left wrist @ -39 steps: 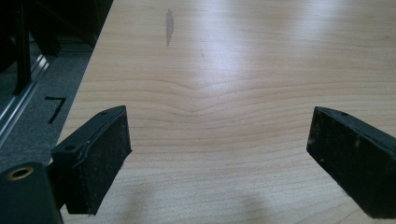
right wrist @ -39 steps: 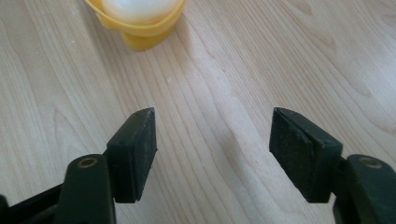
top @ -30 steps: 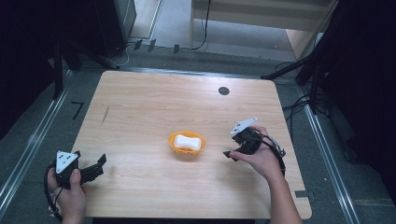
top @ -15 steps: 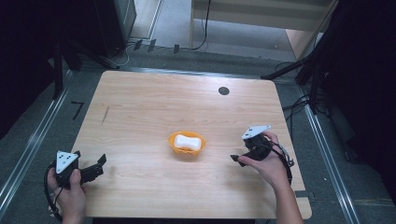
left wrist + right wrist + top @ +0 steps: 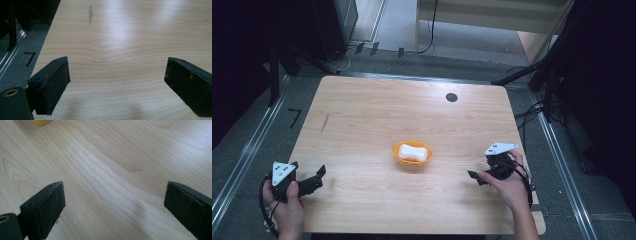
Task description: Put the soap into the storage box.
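A pale wooden worktop (image 5: pixel 362 115) seen from above, with a person's two hands at its near edge, each holding a black gripper. Near the middle of the worktop sits a small orange bowl (image 5: pixel 411 160) with a white, rounded soap (image 5: pixel 413 151) lying inside it.

The left gripper (image 5: pixel 318 176) is at the near left corner, well apart from the bowl, pointing toward the middle of the worktop. Its jaws stand wide apart with only bare wood between them.

The right gripper (image 5: pixel 474 177) is at the near right, to the right of the bowl and apart from it, pointing left toward it. Its jaws have just been opening and now stand wide, with nothing between them but wood grain. In the right gripper view an edge of the bowl shows at the top left.

A small dark round spot (image 5: pixel 451 97) marks the far side of the worktop.
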Demonstrator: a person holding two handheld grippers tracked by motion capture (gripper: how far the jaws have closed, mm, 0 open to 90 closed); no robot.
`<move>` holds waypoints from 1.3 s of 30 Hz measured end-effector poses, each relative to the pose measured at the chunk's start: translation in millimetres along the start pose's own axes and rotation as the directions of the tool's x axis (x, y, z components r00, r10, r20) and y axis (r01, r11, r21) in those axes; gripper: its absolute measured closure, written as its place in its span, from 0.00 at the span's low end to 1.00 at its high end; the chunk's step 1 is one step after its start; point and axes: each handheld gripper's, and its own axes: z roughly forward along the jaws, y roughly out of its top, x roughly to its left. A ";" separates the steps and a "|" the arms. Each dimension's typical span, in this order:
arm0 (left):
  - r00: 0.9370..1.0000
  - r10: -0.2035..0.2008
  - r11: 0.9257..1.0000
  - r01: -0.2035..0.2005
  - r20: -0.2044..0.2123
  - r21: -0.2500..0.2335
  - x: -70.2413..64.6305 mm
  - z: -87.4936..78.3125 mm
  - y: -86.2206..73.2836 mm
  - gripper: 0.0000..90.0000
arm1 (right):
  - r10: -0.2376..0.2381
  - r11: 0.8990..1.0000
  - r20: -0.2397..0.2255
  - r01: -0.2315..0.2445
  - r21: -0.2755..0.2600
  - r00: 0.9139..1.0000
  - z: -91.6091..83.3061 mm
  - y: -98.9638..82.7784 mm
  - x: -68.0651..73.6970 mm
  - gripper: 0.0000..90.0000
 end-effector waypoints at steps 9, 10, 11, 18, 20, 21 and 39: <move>1.000 0.003 1.000 -0.003 0.001 0.001 -0.1 -0.2 0.0 0.08 | 0.054 0.998 0.014 -0.053 -0.044 0.998 -8.8 -22.8 -3.6 0.02; 1.000 0.003 1.000 -0.003 0.000 0.001 -0.2 -0.3 0.0 0.08 | 0.060 0.997 0.016 -0.059 -0.051 0.998 -9.8 -25.3 -4.0 0.02; 1.000 0.004 1.000 -0.004 0.000 0.000 -0.2 -0.2 0.0 0.08 | 0.066 0.996 0.015 -0.065 -0.060 0.998 -10.8 -27.9 -4.3 0.01; 1.000 0.004 1.000 -0.004 -0.001 -0.002 -0.5 0.0 -0.1 0.08 | 0.104 0.991 0.029 -0.101 -0.091 0.994 -17.7 -44.4 -5.0 0.01; 1.000 0.006 1.000 -0.006 -0.003 -0.001 -0.7 -0.1 0.0 0.08 | 0.113 0.989 0.031 -0.110 -0.099 0.993 -19.7 -49.0 -4.9 0.01; 1.000 0.006 1.000 -0.006 -0.003 -0.001 -0.7 -0.1 0.0 0.08 | 0.116 0.988 0.033 -0.112 -0.104 0.993 -20.6 -51.4 -4.9 0.01; 1.000 0.012 1.000 -0.012 0.001 0.000 -1.5 -0.7 -0.3 0.08 | 0.198 0.966 0.034 -0.189 -0.175 0.980 -39.5 -89.3 -5.6 0.01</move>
